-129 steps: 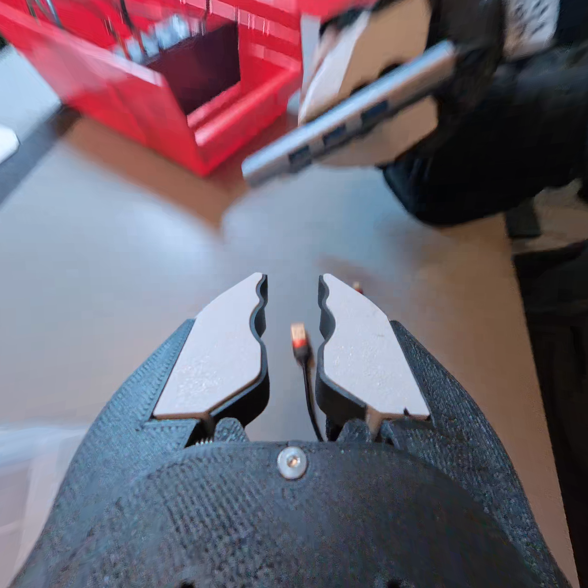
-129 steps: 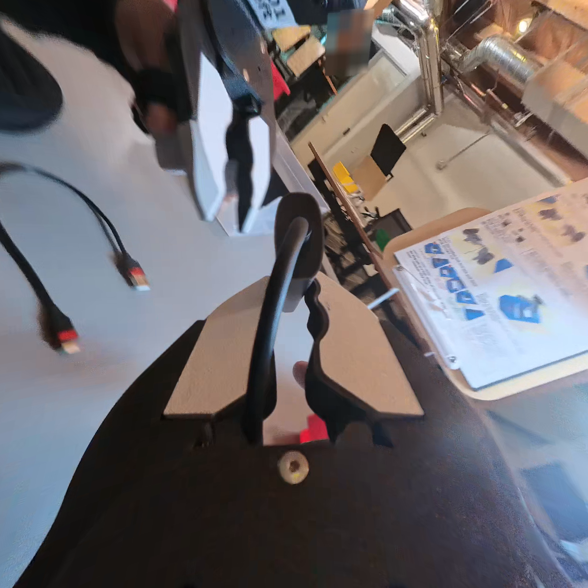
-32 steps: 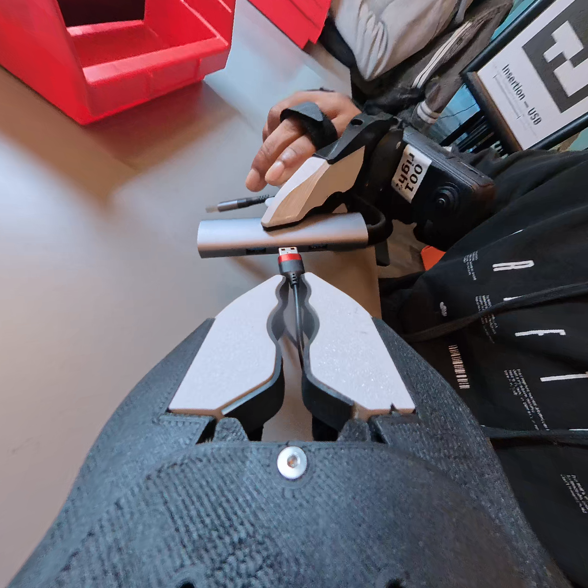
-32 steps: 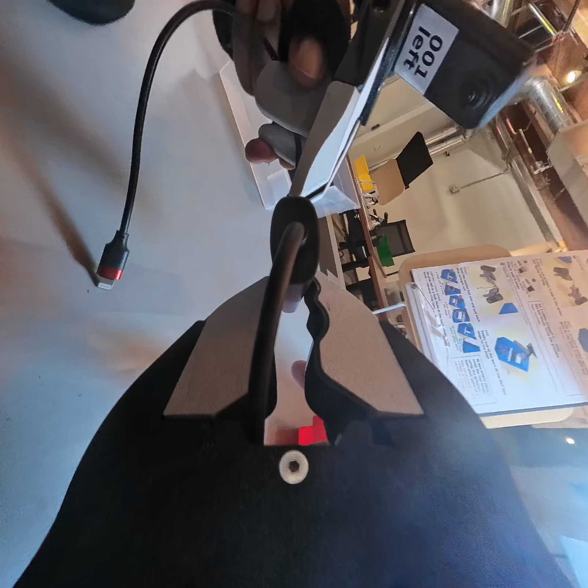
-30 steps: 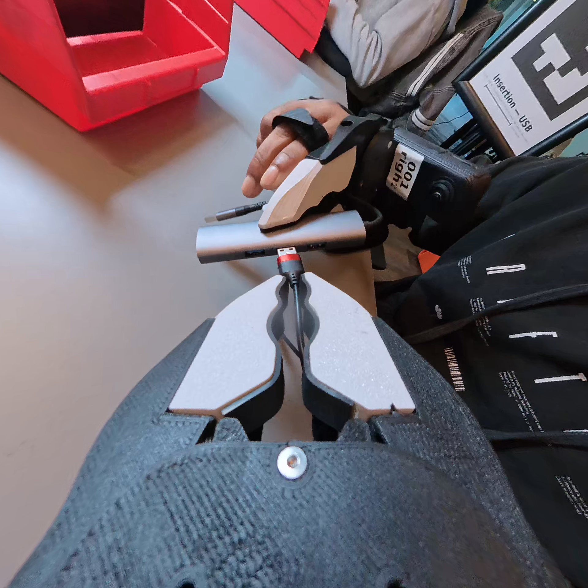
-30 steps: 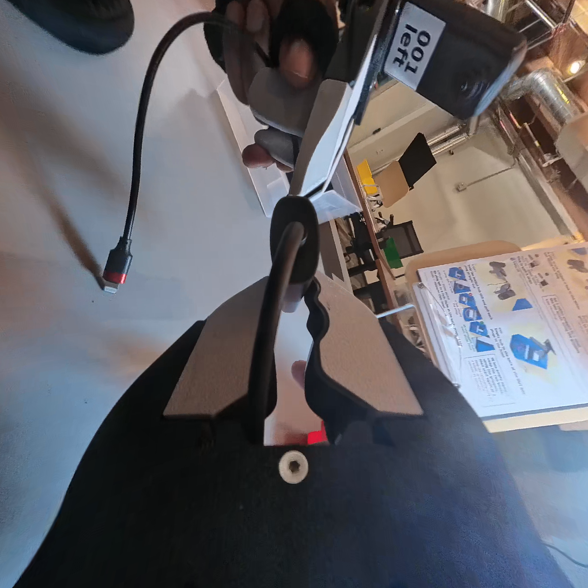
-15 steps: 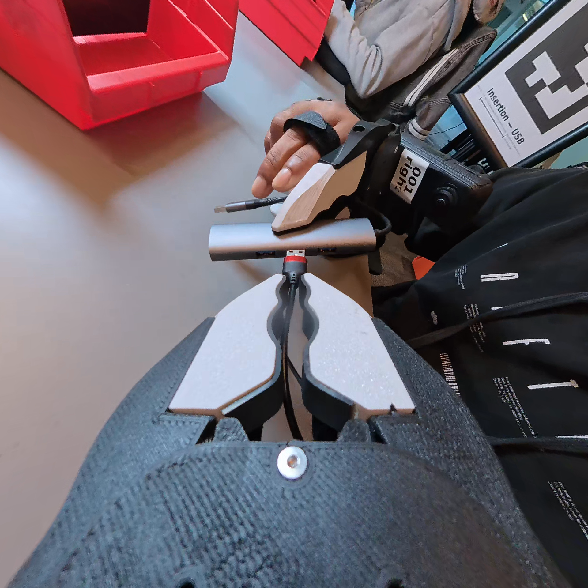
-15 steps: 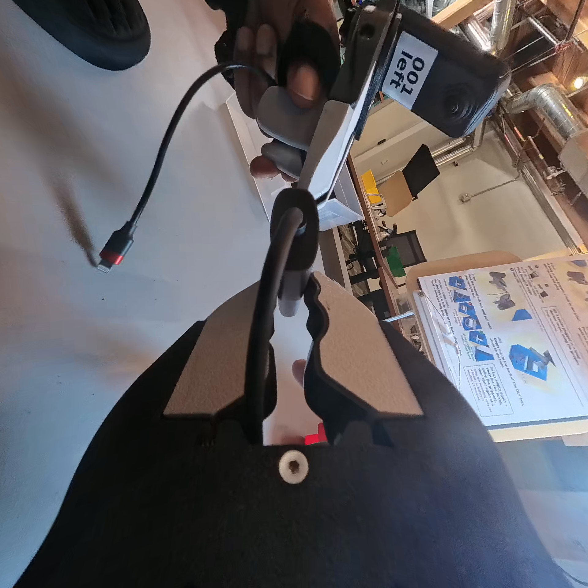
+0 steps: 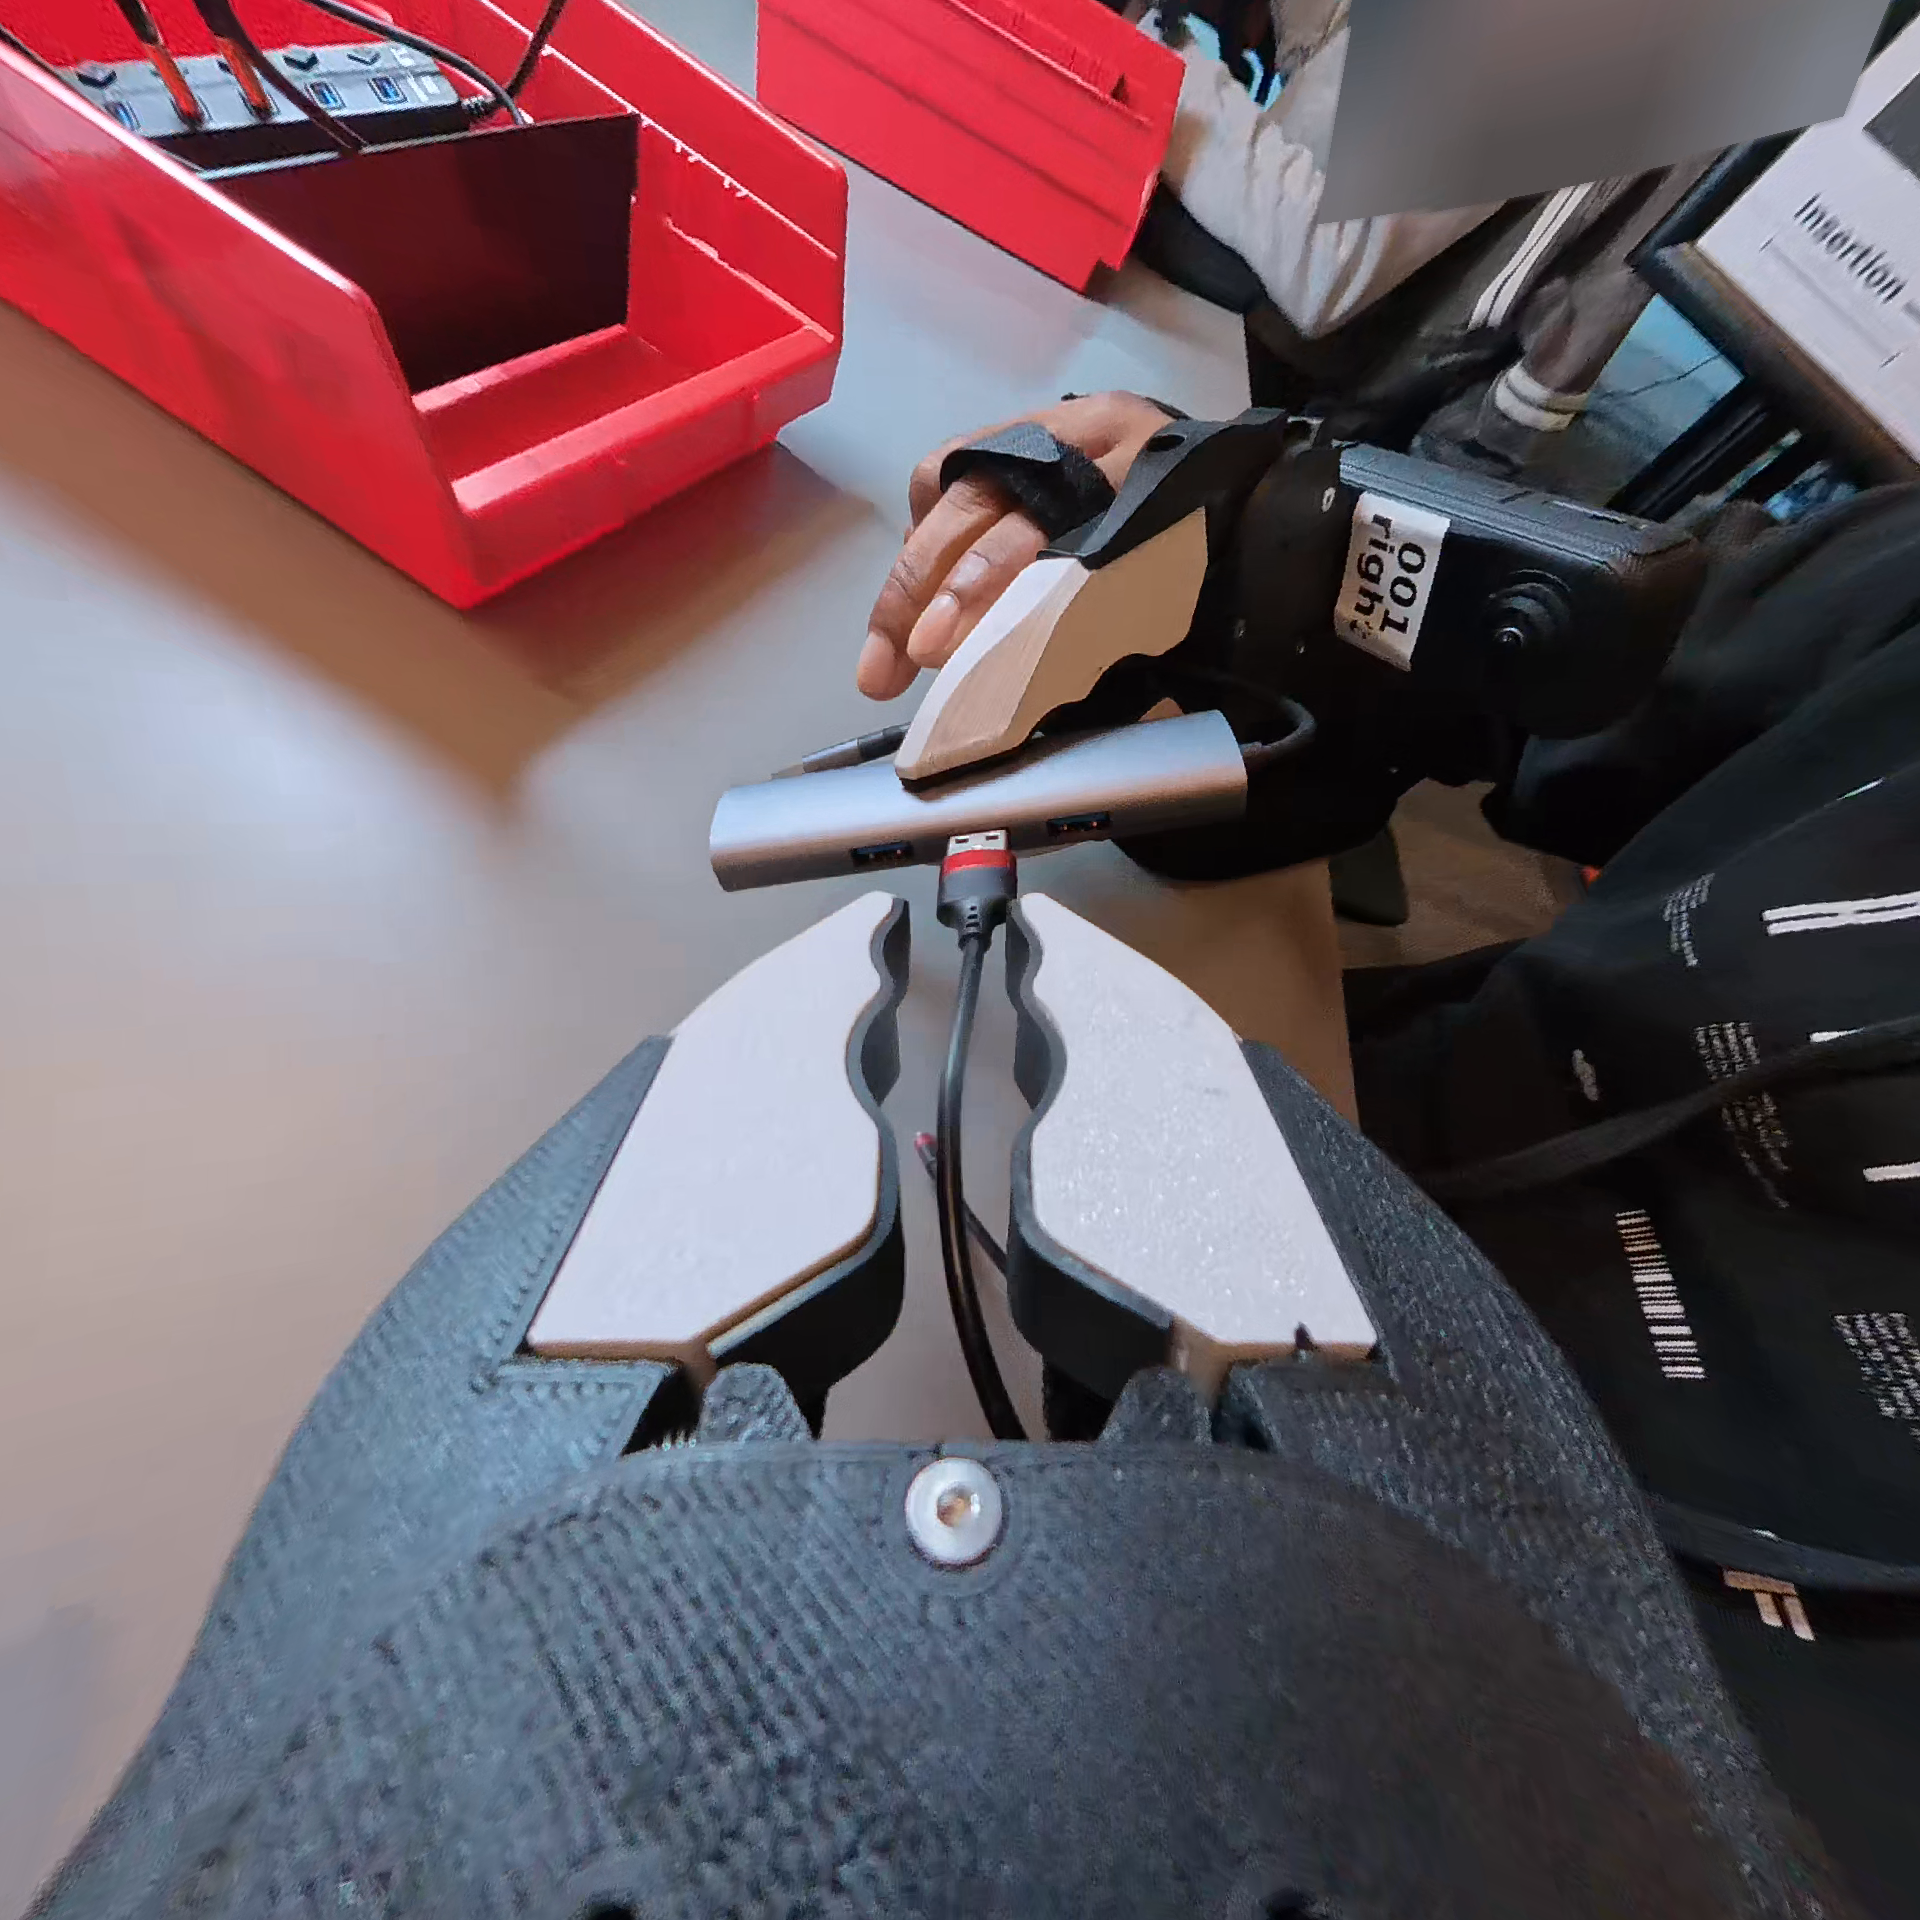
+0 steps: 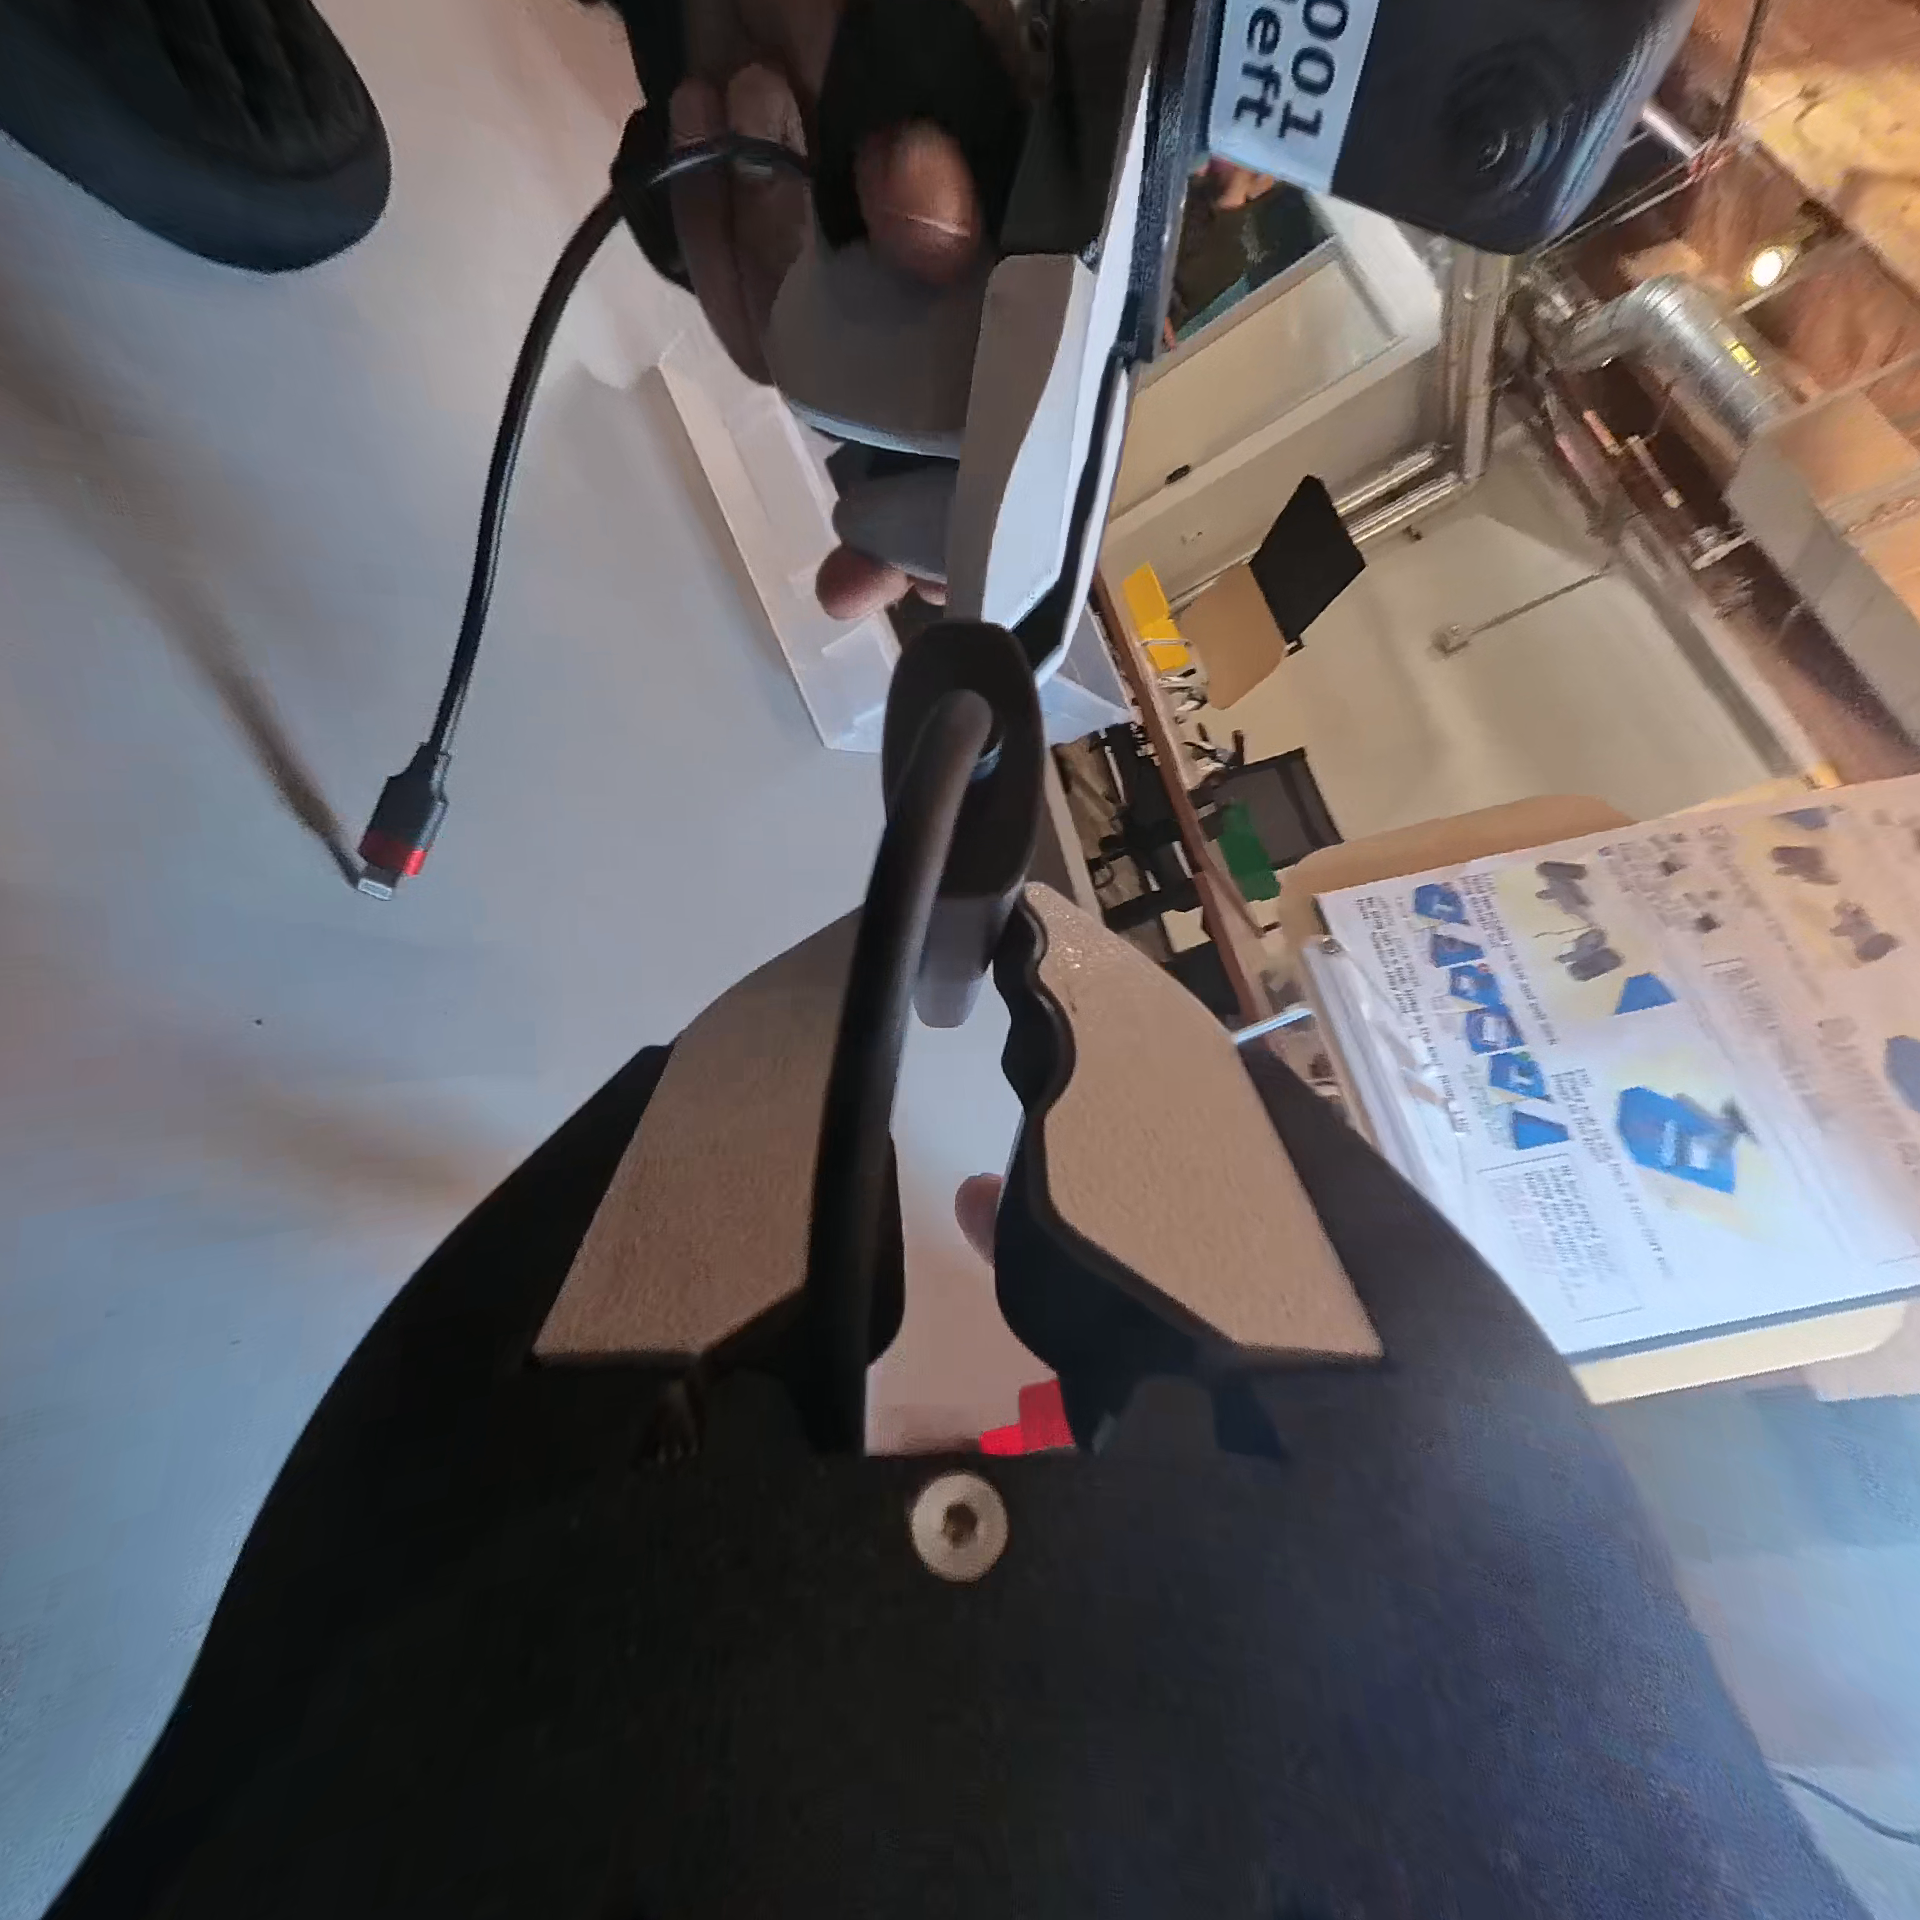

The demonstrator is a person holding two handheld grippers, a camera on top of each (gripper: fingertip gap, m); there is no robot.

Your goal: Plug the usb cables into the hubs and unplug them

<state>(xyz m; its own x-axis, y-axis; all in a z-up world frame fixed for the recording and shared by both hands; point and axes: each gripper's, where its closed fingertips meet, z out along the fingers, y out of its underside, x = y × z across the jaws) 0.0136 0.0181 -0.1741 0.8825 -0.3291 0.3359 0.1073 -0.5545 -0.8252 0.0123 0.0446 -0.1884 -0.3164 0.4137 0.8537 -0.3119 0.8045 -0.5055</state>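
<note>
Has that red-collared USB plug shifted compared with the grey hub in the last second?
Yes. The red-collared USB plug went from just short of the grey metal hub into its middle port, and the left gripper has since let go.

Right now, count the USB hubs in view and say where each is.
2. A grey hub is clamped in the right hand-held gripper, a red-collared plug at its side port. A dark hub with cables lies in the red bin, upper left. More may be hidden.
</note>
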